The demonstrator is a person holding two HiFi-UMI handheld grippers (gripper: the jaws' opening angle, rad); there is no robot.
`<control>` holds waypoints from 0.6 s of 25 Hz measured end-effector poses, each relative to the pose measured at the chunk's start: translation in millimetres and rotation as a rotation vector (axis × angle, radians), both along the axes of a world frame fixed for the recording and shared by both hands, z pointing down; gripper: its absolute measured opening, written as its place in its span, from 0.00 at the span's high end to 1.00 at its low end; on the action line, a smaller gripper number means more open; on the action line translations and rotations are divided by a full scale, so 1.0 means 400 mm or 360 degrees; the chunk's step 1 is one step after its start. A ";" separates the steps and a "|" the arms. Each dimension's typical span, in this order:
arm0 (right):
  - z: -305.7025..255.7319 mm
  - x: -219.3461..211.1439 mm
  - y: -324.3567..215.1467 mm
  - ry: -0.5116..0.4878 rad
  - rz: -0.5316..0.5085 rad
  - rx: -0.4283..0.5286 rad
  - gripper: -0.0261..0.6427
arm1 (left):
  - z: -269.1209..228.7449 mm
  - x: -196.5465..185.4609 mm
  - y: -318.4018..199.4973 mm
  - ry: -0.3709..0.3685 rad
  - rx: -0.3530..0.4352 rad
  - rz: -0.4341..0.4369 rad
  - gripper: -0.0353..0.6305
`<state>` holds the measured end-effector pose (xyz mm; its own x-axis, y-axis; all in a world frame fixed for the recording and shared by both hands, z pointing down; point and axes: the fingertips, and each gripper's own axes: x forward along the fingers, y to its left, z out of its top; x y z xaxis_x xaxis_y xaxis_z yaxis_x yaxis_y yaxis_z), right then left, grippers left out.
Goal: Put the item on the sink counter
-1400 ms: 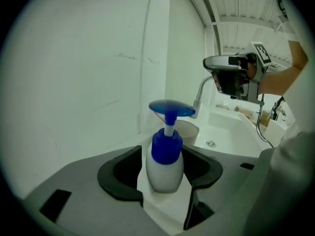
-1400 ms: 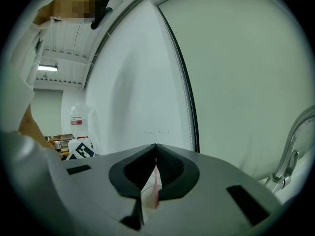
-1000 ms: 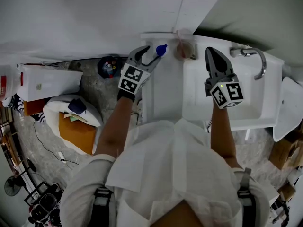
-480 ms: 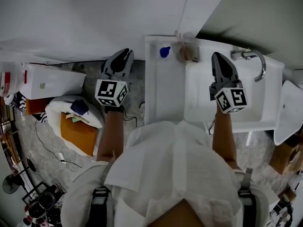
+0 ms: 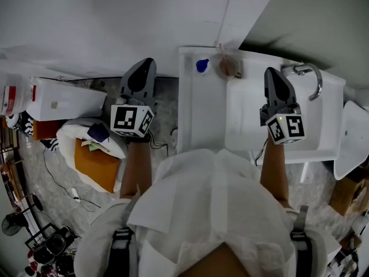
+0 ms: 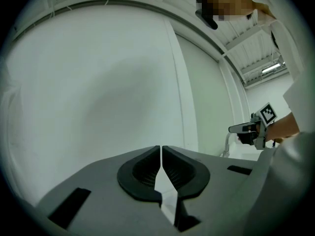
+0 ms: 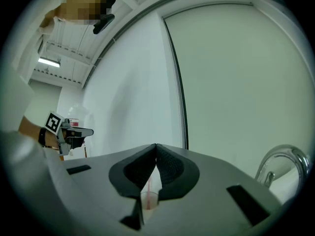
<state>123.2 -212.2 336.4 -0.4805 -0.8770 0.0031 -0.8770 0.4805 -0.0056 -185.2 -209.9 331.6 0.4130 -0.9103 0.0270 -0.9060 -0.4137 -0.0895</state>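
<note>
While the counter [image 5: 202, 120] runs ahead with its basin [image 5: 248, 126] on the right, my left gripper [image 5: 147, 62] hangs over the floor just left of it. Its jaws have just closed tip to tip on nothing. My right gripper [image 5: 271, 72] is over the basin, jaws pressed together, empty. The blue item [image 5: 201, 66] sits on the counter's back left corner, just beside a cup [image 5: 229, 68], apart from both grippers.

- A plain white wall [image 5: 115, 22] is taking up the whole back of the room.
- A pale greenish panel [image 7: 236, 82] is sitting to its right — a dark vertical seam [image 7: 180, 92] is running between them.
- Speckled grey floor [image 5: 34, 178] is showing on the left, with a thin black cable [image 5: 57, 180] snaking across it.
- A white box [image 5: 63, 100] is sitting by the wall.
- A strip light [image 7: 47, 61] is glowing up on the ribbed ceiling.
</note>
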 end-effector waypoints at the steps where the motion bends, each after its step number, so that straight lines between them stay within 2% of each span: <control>1: -0.004 0.001 0.003 0.0010 0.0001 0.0005 0.94 | -0.003 0.002 0.003 0.0000 0.0001 0.0003 0.91; 15: 0.011 0.023 0.014 0.0052 0.0040 -0.0031 0.95 | 0.010 0.014 0.017 -0.0029 -0.0034 0.0031 0.91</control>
